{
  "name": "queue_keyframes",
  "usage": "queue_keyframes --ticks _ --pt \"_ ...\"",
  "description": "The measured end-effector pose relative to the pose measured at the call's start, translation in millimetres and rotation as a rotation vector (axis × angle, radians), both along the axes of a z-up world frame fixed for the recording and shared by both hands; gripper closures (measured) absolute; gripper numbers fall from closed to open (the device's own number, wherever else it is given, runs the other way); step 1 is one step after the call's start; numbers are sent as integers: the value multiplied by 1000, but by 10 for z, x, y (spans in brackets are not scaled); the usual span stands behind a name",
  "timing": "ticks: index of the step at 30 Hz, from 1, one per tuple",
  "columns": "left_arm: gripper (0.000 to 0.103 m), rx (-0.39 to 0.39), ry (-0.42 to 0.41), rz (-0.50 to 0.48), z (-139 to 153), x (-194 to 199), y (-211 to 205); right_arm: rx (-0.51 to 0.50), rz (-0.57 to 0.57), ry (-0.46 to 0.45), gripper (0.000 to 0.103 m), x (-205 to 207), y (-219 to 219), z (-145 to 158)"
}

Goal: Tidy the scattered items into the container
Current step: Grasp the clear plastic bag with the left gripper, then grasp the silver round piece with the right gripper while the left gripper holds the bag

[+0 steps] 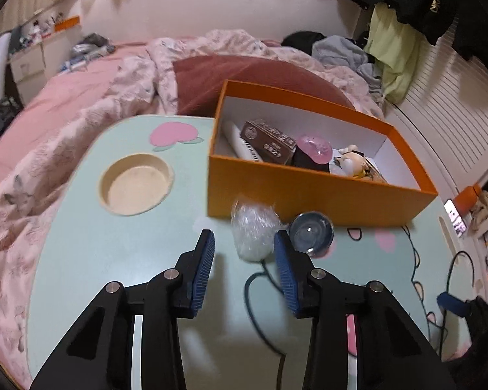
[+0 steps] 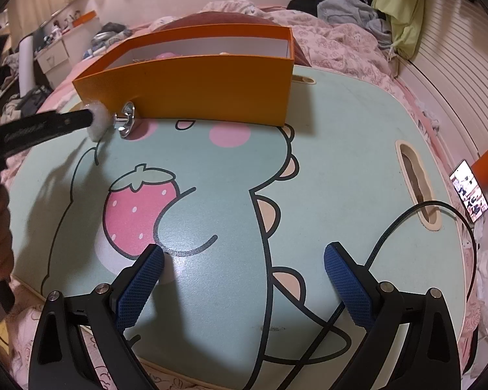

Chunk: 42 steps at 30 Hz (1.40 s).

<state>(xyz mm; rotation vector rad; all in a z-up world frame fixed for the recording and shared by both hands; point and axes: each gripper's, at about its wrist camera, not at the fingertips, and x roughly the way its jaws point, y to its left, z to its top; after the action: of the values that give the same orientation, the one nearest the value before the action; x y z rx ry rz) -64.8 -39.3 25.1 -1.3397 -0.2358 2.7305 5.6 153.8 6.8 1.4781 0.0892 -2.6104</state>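
Left gripper (image 1: 244,243) half-spread, pads clear of the crinkled clear plastic bag (image 1: 253,232) – bag on the lap table (image 1: 113,250), just beside the orange box (image 1: 309,191). Right gripper (image 2: 244,260) spread wide – empty.

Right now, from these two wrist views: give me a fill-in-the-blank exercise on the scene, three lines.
The pink translucent blob lies inside the ___ cardboard box.
The crinkled clear plastic bag lies ___ that box, on the mint-green table.
The right gripper holds ___.
Missing words: orange; outside; nothing.
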Motion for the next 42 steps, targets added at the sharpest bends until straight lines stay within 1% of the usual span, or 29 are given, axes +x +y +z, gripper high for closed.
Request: queue_keyframes --ticks 3,5,7,11,14,15,16,18,20,22,25,28,30,31,33,35,37,40,42 --pt "63 23 -15 -35 -46 -84 45 0 0 0 4 4 1 -1" --pt "63 18 -22 -51 -87 -128 80 0 0 0 4 2 0 0" --pt "66 25 -31 -60 -123 -155 92 0 0 0 4 4 -1 0" --pt "68 51 -9 -57 -70 -85 46 1 0 0 4 4 -3 1" --pt "68 101 43 -47 101 139 -59 1 0 0 4 2 -6 2" --pt "68 107 59 -46 155 214 -91 2 0 0 4 3 -8 2" --pt "68 104 79 -45 215 314 -117 3 0 -1 4 2 -10 3" --pt "68 73 116 -45 313 548 -146 0 4 -9 4 -6 -13 7" --pt "68 54 119 -58 339 767 -176 -14 23 -27 6 -33 -31 30" --pt "68 45 112 -63 337 938 -238 -39 35 -17 10 -65 -47 114" --pt "68 22 120 -41 344 1161 -345 -100 61 1 10 -157 -122 286" --pt "68 15 131 -13 357 1270 -434 -133 113 27 11 -291 -286 416" --pt "68 19 115 -2 351 1287 -470 -145 158 34 14 -401 -407 427" --pt "68 12 118 6 352 1298 -474 -146 171 27 19 -463 -457 409" --pt "68 5 134 10 363 1328 -472 -143 193 0 24 -611 -570 343" --pt "68 30 143 4 377 1347 -492 -117 202 -14 27 -716 -699 264" --pt "68 49 149 2 389 1360 -514 -85 208 2 27 -800 -827 217" --pt "68 55 158 8 407 1379 -541 -49 202 26 27 -894 -962 180" --pt "68 75 161 10 418 1393 -570 -26 201 23 30 -950 -1058 140"
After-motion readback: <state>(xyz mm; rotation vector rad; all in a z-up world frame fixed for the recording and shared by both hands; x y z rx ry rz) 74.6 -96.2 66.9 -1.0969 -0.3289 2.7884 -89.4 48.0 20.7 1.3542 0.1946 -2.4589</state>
